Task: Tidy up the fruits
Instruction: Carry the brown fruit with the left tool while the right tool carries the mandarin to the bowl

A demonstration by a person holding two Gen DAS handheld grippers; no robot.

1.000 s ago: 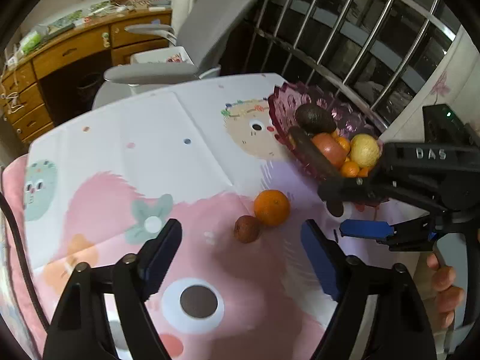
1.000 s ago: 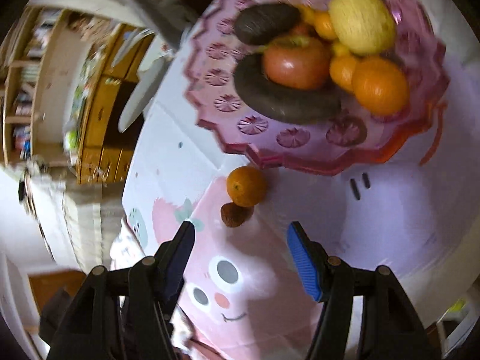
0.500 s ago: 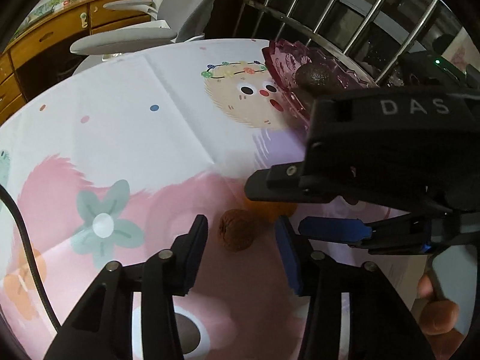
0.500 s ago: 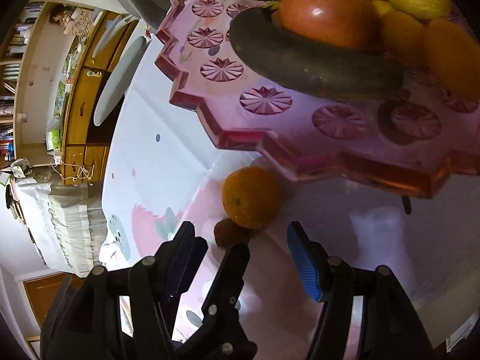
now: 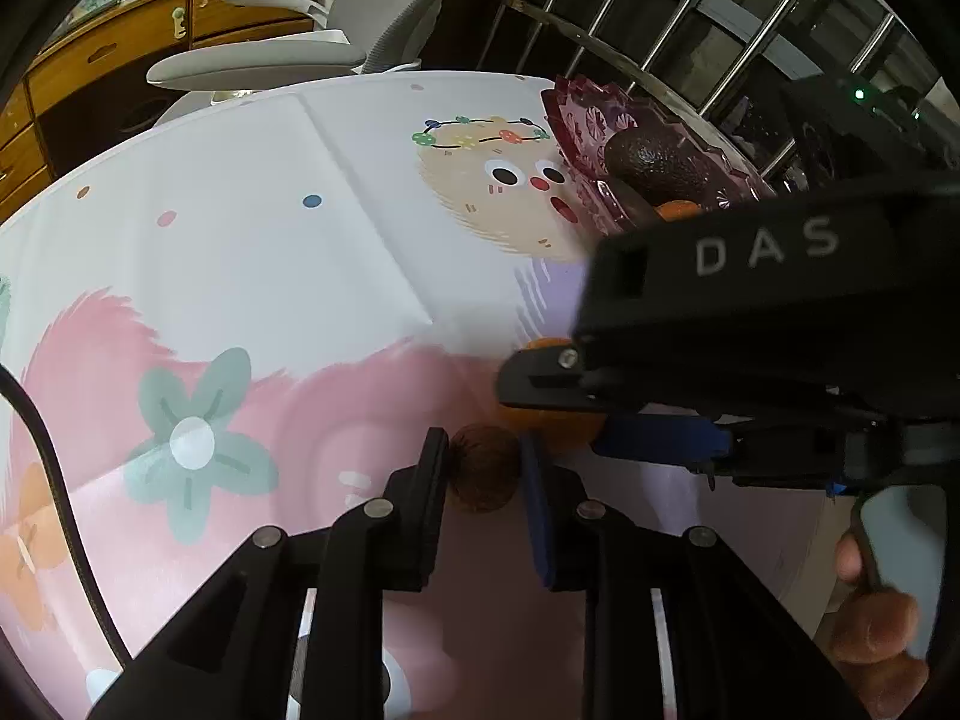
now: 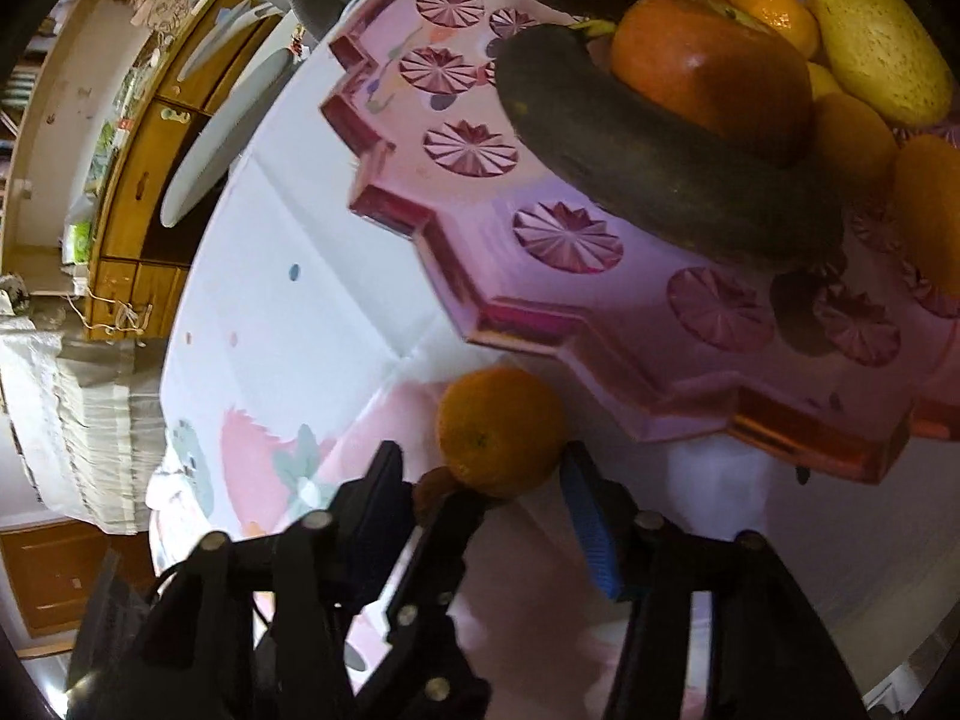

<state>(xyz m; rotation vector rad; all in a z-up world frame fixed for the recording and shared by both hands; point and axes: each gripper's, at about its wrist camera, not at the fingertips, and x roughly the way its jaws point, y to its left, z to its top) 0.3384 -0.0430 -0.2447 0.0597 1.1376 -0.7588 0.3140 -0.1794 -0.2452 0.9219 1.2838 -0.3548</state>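
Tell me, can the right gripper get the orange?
Probably yes. The orange already sits between the closing jaws of the right gripper. The left gripper, shut on the brown fruit, crowds one side.

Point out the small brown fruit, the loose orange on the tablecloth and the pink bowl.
small brown fruit [image 5: 483, 471], left wrist view, its front face.
orange [image 6: 501, 426], right wrist view, centre of peel.
pink bowl [image 6: 540, 324], right wrist view, near rim.

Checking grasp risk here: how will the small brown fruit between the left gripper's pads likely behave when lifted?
The small brown fruit looks round, so it would probably roll if released. Its rough skin likely grips well in the left gripper. It touches the orange, which may get nudged.
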